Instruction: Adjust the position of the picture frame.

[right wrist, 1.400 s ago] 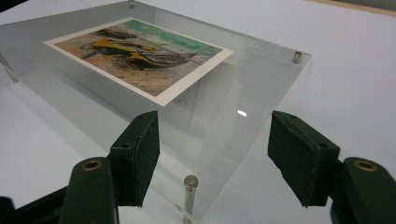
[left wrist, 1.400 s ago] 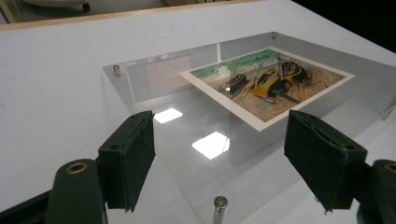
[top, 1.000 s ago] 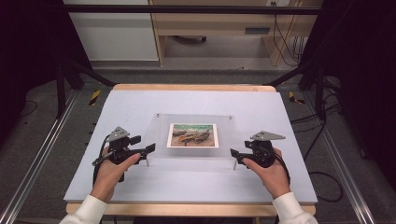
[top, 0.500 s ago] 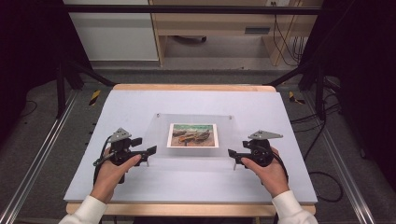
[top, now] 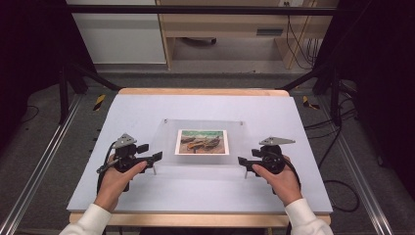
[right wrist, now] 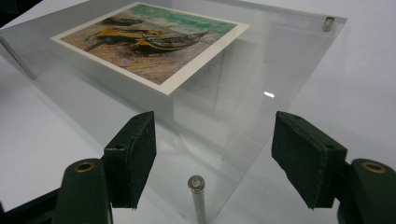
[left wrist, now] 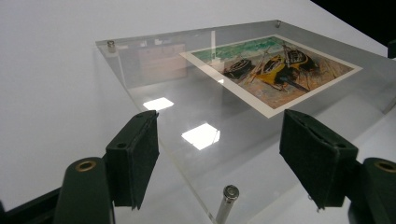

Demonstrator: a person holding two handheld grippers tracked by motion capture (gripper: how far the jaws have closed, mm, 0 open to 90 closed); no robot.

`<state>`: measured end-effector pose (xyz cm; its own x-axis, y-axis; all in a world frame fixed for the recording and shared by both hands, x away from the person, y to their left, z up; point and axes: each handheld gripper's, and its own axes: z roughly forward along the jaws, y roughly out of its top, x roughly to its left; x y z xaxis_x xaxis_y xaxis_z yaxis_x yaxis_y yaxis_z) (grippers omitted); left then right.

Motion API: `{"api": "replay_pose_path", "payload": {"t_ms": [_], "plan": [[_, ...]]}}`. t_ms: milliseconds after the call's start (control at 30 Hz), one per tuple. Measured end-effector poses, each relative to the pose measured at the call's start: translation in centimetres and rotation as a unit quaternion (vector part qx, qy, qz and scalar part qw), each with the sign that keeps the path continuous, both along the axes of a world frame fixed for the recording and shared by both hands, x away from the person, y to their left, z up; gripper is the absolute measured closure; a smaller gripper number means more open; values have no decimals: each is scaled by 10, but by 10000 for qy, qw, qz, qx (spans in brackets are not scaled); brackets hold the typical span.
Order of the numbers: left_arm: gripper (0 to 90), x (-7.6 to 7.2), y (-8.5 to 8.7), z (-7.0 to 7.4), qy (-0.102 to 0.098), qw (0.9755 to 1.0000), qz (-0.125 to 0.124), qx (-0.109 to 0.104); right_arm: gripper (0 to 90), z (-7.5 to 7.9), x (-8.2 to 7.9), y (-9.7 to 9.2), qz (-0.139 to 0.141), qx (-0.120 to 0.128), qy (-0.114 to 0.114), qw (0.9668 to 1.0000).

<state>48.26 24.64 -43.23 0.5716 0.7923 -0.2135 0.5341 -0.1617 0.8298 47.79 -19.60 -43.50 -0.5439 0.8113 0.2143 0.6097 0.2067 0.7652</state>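
2 grippers: left gripper (top: 155, 157), right gripper (top: 242, 160) | jaws apart | acrylic frame (top: 200, 126) long axis left-right, near edge raised

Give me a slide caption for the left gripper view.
Left gripper's open jaws flank the near corner post of a clear acrylic frame holding a boat print.

We saw a table (top: 205, 196) covered by a pale grey sheet, with a wooden edge showing along its front and back. Metal rails (top: 39, 166) ran along the floor on either side of it. Behind the table stood a white cabinet (top: 120, 36) and a wooden bench (top: 230, 24), with black cables (top: 296, 41) hanging near it. Another cable (top: 337, 188) looped on the floor at the right.
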Motion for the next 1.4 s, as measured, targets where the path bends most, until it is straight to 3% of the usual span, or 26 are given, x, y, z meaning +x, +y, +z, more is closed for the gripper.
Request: {"api": "replay_pose_path", "payload": {"t_ms": [567,867,1233,1400], "plan": [[258,-1,0,-10,249,9996,-91,29,307,-2,-1,1,46,95,78,9999],[256,0,0,-12,354,9993,-110,-80,306,-2,-2,0,27,149,110,9998],[242,3,1,-15,644,9973,-102,-351,301,-4,-1,-1,2,225,187,9996],[242,3,1,-15,649,9972,-92,-355,288,-4,-1,-1,-26,323,284,9991]]}}
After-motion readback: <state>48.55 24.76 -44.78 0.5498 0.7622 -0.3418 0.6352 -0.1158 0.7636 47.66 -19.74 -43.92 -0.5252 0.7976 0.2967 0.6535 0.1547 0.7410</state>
